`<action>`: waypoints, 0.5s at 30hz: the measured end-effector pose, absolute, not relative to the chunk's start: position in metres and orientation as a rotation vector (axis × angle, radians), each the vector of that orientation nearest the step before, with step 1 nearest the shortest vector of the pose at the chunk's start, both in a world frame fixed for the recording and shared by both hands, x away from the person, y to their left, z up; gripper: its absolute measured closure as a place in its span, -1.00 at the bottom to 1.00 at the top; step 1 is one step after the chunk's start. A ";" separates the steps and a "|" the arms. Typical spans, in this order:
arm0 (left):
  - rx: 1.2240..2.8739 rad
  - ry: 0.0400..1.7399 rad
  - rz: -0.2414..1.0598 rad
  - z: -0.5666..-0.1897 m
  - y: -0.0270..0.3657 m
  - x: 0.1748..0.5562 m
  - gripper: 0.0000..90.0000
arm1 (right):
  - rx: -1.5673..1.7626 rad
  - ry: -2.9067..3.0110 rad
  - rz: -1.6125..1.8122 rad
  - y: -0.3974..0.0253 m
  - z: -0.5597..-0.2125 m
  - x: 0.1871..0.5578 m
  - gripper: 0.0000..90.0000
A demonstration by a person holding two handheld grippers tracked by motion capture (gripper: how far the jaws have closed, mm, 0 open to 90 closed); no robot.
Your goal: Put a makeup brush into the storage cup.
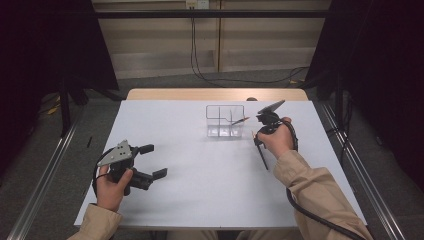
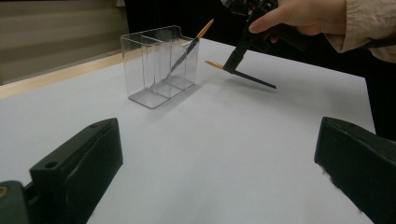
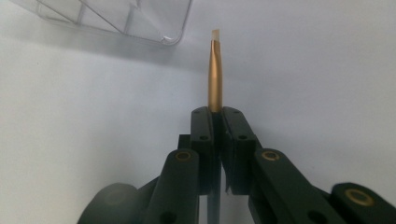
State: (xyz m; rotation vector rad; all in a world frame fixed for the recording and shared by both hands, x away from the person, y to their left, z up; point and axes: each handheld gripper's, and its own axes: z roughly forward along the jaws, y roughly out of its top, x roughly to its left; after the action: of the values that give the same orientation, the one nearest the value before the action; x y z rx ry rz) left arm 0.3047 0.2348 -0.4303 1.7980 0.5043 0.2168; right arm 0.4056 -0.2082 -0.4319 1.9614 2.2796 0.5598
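- Since it rests well apart from the work, the left gripper point(image 1: 150, 161) lies on the white table point(image 1: 190, 195) with its black jaws spread wide and nothing between them; its own view shows two blocky, matt jaw ends over bare sheet.
- At mid-table stands the clear organiser point(image 1: 225, 121), a thin-walled, hard plastic box with partitions; it looks light and glossy, so I judge that a knock from a tool would slide or tip it.
- Inside it leans one brush point(image 2: 184, 50), dark handle down, gold end propped against the rim.
- Just right of the box, the right gripper point(image 1: 259, 138) is clamped on a second brush point(image 3: 215, 77), lifted off the table and tilted.
- This brush is slim, stiff and surely very light: a smooth gold ferrule ending in a short, flat, pale tuft, with a dark tapering handle trailing behind the jaws.
- The jaws pinch just behind the ferrule, which seems a sound place: the bristles are spared, though the round, lacquered shaft could swivel in the pinch.
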 end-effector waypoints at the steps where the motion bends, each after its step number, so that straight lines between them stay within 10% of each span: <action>1: 1.798 0.504 0.216 -0.430 0.235 0.305 -0.98 | 1.957 2.276 0.578 -0.209 -0.431 0.405 0.87; 15: 1.796 0.500 0.213 -0.430 0.234 0.305 -0.98 | 1.894 2.143 0.816 -0.218 -0.418 0.401 0.87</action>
State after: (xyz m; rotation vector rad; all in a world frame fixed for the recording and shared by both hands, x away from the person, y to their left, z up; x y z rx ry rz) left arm 0.3048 0.2344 -0.4301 1.7965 0.5004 0.2129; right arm 0.4010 -0.2185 -0.4181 1.8945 2.1426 0.8162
